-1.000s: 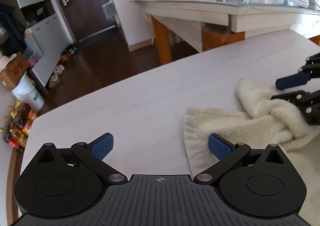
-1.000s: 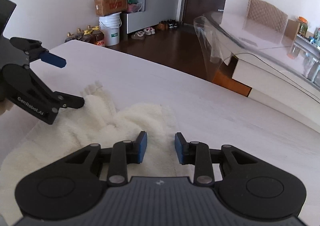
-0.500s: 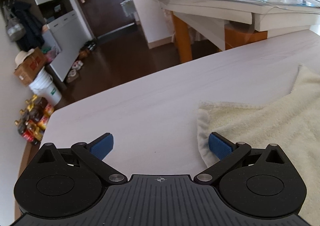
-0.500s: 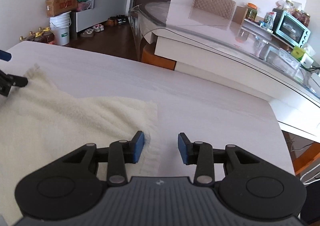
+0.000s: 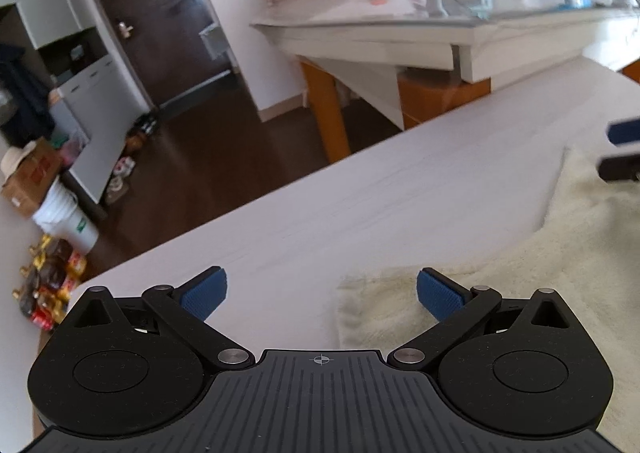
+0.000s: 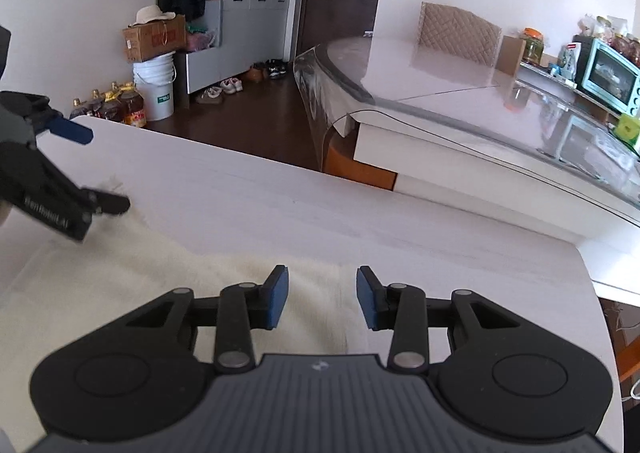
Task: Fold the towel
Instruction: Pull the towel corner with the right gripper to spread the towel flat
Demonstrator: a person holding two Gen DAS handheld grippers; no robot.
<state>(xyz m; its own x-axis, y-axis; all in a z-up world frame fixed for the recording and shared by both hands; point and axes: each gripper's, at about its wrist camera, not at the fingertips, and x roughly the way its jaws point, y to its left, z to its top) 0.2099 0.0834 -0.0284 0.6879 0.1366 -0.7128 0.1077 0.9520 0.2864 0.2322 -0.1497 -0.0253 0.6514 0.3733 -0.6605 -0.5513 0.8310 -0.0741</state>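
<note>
A cream towel (image 5: 540,253) lies spread flat on the white table (image 5: 380,193). My left gripper (image 5: 322,291) is wide open and empty, over the towel's left corner, with its right pad above the cloth. My right gripper (image 6: 322,293) is open and empty over the towel's far right corner (image 6: 316,273). In the right wrist view the towel (image 6: 120,273) spreads to the left and the left gripper (image 6: 104,173) shows open at its far left corner. In the left wrist view the right gripper (image 5: 620,151) shows at the right edge, blurred.
The table's far edge (image 6: 280,169) drops to a dark wood floor. A glass-topped dining table (image 6: 480,105) with a toaster oven (image 6: 608,77) stands behind. A white bucket (image 6: 154,89), a cardboard box and bottles stand by the wall.
The towel went from a bunched heap to lying spread flat. Both grippers moved apart to opposite far corners and stayed open.
</note>
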